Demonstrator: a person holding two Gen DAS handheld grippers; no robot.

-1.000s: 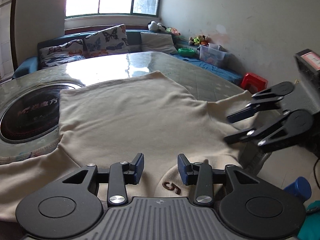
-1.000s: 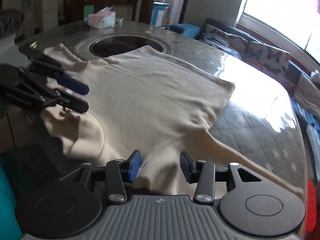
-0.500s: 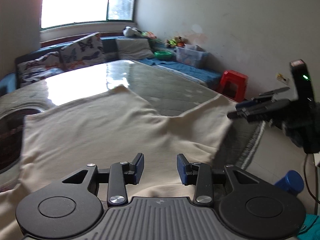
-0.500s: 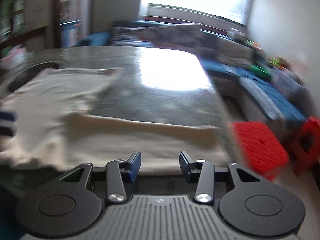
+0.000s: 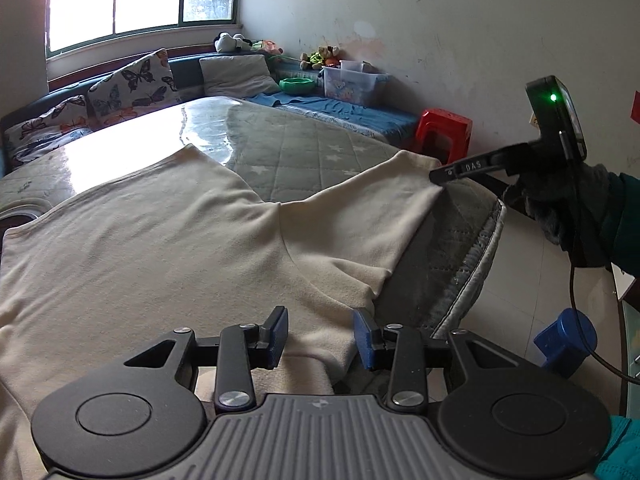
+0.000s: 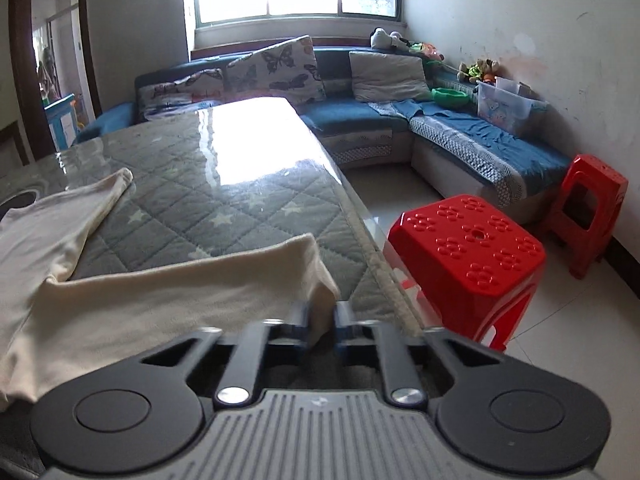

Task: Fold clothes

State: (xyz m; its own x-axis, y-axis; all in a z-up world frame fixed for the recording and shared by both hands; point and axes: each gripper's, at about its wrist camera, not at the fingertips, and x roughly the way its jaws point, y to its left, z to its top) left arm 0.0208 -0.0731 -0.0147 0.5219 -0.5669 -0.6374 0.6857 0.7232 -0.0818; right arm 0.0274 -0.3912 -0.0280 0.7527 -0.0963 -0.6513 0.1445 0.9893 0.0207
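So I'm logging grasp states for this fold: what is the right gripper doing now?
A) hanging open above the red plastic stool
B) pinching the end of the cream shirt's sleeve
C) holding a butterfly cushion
B: the right gripper has its jaws closed on the sleeve end of the cream knit shirt at the table edge.

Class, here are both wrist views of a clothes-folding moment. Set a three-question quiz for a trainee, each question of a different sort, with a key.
1. True or false: the right gripper has closed on the cuff of the cream shirt's sleeve.
2. Multiple choice: the left gripper is A) shut on the sleeve, B) open above the shirt near the table edge, C) holding the red stool.
3. Fill in: beside the table, on the floor, the nearer stool is coloured ____.

Key: 1 true; 2 B; 3 red.
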